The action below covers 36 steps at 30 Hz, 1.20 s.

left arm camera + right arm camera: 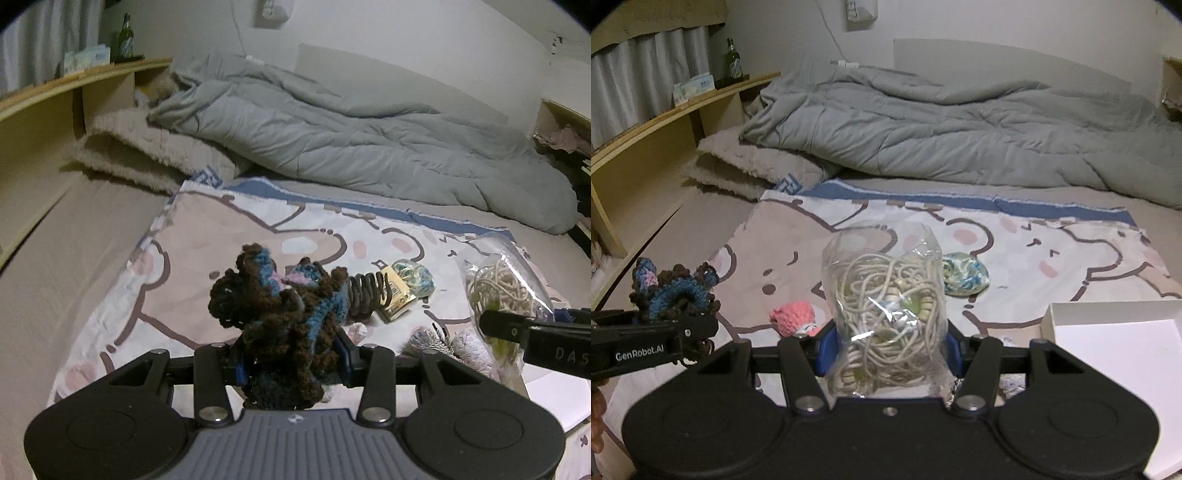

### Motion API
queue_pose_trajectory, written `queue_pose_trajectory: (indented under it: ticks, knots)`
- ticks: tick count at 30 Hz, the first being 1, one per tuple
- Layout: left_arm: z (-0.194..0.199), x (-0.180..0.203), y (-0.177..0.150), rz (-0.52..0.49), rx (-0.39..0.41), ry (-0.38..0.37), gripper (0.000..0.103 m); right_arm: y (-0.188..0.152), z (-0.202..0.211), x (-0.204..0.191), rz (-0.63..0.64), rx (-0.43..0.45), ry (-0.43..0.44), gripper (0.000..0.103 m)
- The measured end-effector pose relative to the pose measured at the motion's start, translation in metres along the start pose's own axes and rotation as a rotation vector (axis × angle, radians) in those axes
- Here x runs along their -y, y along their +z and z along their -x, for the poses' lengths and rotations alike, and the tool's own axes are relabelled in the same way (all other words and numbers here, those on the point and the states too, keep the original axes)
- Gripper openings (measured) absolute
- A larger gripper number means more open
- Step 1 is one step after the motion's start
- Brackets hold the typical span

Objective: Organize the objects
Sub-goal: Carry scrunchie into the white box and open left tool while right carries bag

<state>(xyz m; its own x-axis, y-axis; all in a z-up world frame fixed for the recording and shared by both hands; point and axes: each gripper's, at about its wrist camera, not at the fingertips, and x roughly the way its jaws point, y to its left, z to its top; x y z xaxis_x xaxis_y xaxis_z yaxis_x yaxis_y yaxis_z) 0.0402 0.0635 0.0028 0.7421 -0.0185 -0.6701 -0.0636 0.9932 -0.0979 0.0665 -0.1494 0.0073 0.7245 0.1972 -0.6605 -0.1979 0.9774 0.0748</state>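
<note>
The left hand-held gripper point(291, 356) is clamped on a brown-and-blue crocheted piece point(280, 306), which stands up between its 2 blue pads and is raised clear of the bed. The right hand-held gripper point(888, 352) is clamped on a clear plastic bag of beige cord and beads point(886, 295), also raised clear of the bed, with the bag upright between its 2 pads. In the right wrist view, the left hand-held gripper and its crocheted piece appear at the far left, well apart from the bag. Below and ahead of both grippers lies a cartoon-print cloth point(1015, 243) spread on the bed point(74, 236). Ahead of the left hand-held gripper on that cloth lie a dark coiled spring point(365, 291), a small yellow box point(397, 295) touching it, and a blue-green bundle point(413, 277) just beyond the box. To the lower left of the bag lies a pink crocheted item point(792, 317). To the right of the right hand-held gripper sits an open white box point(1115, 354). A grey quilt point(942, 129) is bunched at the far side of the bed.
</note>
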Motion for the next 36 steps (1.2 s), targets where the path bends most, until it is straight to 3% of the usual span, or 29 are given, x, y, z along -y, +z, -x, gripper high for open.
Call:
queue_pose_trajectory:
  ticks: [8,16,36]
  knots:
    - [0.013,0.004,0.003,0.003,0.022,-0.015,0.044,0.006,0.026,0.001,-0.011,0.048,-0.024,0.058]
    - [0.009,0.027,0.012,0.001,0.036,-0.046,0.044,0.010,0.031,0.026,-0.031,0.071,-0.047,0.058]
    - [-0.054,0.187,0.037,-0.104,0.003,-0.207,0.044,0.011,0.017,0.188,-0.128,0.066,-0.206,0.058]
